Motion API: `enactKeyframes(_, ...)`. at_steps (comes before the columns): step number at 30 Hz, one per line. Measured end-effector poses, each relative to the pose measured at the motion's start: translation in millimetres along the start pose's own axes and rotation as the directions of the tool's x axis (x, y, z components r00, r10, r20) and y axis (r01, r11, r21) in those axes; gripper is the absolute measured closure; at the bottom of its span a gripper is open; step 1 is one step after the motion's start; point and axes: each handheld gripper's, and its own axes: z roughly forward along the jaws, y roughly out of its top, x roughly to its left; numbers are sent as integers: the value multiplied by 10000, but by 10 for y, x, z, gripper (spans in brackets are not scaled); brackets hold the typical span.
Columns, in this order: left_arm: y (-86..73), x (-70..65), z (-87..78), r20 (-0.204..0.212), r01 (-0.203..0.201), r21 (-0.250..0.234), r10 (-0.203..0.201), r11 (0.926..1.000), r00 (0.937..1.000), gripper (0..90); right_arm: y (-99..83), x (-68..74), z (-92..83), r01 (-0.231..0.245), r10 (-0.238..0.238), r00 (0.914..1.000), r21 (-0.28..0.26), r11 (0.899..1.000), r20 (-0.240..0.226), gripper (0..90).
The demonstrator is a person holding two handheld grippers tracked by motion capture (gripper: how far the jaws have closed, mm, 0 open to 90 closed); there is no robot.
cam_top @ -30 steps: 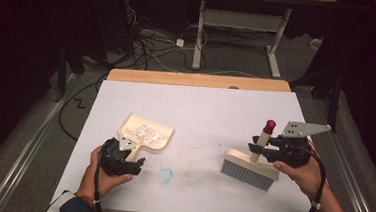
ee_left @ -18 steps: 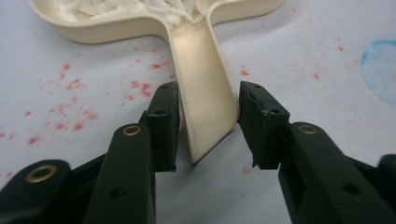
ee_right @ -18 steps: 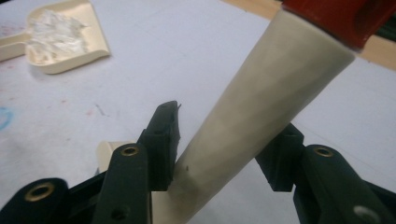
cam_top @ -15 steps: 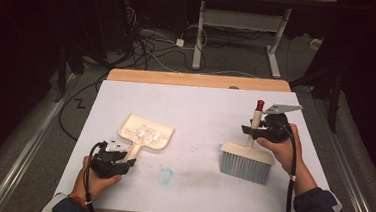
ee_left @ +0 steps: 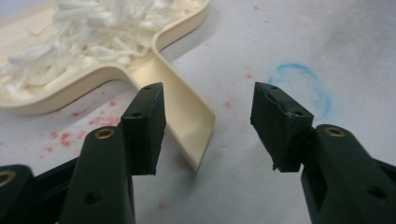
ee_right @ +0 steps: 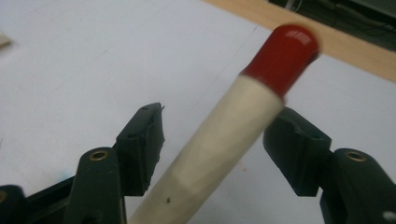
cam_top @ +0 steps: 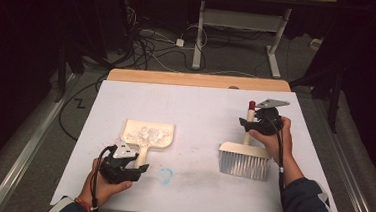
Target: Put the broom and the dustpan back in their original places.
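A cream dustpan point(cam_top: 149, 135) holding white shreds point(ee_left: 88, 32) lies left of centre on the white table sheet point(cam_top: 200, 112). My left gripper point(cam_top: 139, 169) is at the end of the dustpan's handle point(ee_left: 187, 121). Its jaws have just been opening and now stand open, with the handle tip lying loose between them, nearer the left jaw. At the right is a brush point(cam_top: 243, 162) with pale bristles, its handle point(ee_right: 224, 140) angled up to a red tip point(cam_top: 251, 105). My right gripper point(cam_top: 246, 124) straddles that handle. Its jaws have just been opening and stand open.
A faint blue ring point(cam_top: 165, 174) is drawn on the sheet between the dustpan and the brush, and red specks point(ee_left: 65, 137) dot the sheet by the dustpan. A wooden table edge point(cam_top: 198, 80) runs along the far side. Cables and a desk frame point(cam_top: 242, 24) lie on the floor beyond.
The right hand carried the brush a little left and farther from the person, and its jaws spread off the handle. The left gripper stayed by the dustpan handle.
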Motion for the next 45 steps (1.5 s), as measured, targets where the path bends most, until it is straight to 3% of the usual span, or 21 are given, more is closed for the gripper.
enactKeyframes(2, 4, -27, 7, 71, -295, -58, 296, 9995, 9995, 405, 27, -5, -7, -92, 90, 9999, -288, 9995, -64, 377)
enactKeyframes(3, 3, -39, 9, 19, -464, -119, 464, 9989, 9989, 381, 44, 0, -3, -97, 99, 9999, -391, 9992, 56, 330)
enactKeyframes(6, -6, -83, 31, -351, -809, -269, 800, 9964, 9962, 274, 115, -28, -7, -299, 297, 9996, -793, 9964, -25, 325)
enactKeyframes(9, -11, -117, 32, -596, -1157, -425, 1131, 9924, 9918, 216, 201, -8, -34, -97, 115, 9998, -1054, 9944, 171, 327)
enactKeyframes(14, -16, -105, 9, -822, -1266, -726, 1206, 9893, 9893, 190, 219, 79, -112, 227, -199, 9995, -1301, 9912, 232, 318)
enactKeyframes(18, -40, -111, -21, -1165, -1501, -906, 1392, 9845, 9834, 187, 171, 129, -219, 187, -178, 9998, -1474, 9889, 72, 307)
enactKeyframes(22, -57, -102, -49, -1474, -1590, -1139, 1415, 9807, 9789, 175, 91, 216, -391, 609, -593, 9981, -1611, 9850, 149, 303)
enactKeyframes(25, -52, -93, -67, -1574, -1613, -1309, 1401, 9782, 9775, 175, 7, 262, -561, 953, -929, 9954, -1916, 9768, 216, 301)
enactKeyframes(26, -48, -86, -70, -1791, -1801, -1384, 1543, 9739, 9717, 175, -18, 278, -610, 1062, -1030, 9943, -2041, 9732, 261, 302)
enactKeyframes(30, -49, -73, -83, -2045, -1862, -1527, 1533, 9706, 9668, 175, -210, 368, -867, 1513, -1455, 9885, -2562, 9547, 417, 301)
enactKeyframes(35, -68, -72, -77, -2146, -1832, -1623, 1465, 9696, 9656, 172, -508, 416, -1142, 1478, -1354, 9889, -3040, 9412, 616, 296)
enactKeyframes(37, -83, -101, -72, -2219, -1824, -1623, 1442, 9697, 9643, 172, -635, 419, -1245, 1568, -1341, 9868, -3291, 9312, 909, 299)
enactKeyframes(38, -89, -119, -68, -2171, -1829, -1615, 1458, 9698, 9652, 172, -707, 418, -1283, 1479, -1274, 9885, -3464, 9264, 814, 303)
enactKeyframes(40, -94, -158, -63, -2225, -2009, -1528, 1643, 9676, 9610, 172, -847, 429, -1331, 1650, -1400, 9856, -3582, 9190, 950, 305)
enactKeyframes(45, -99, -203, -81, -2215, -2042, -1593, 1666, 9659, 9608, 172, -1021, 454, -1396, 1793, -1504, 9825, -3411, 9228, 1097, 300)
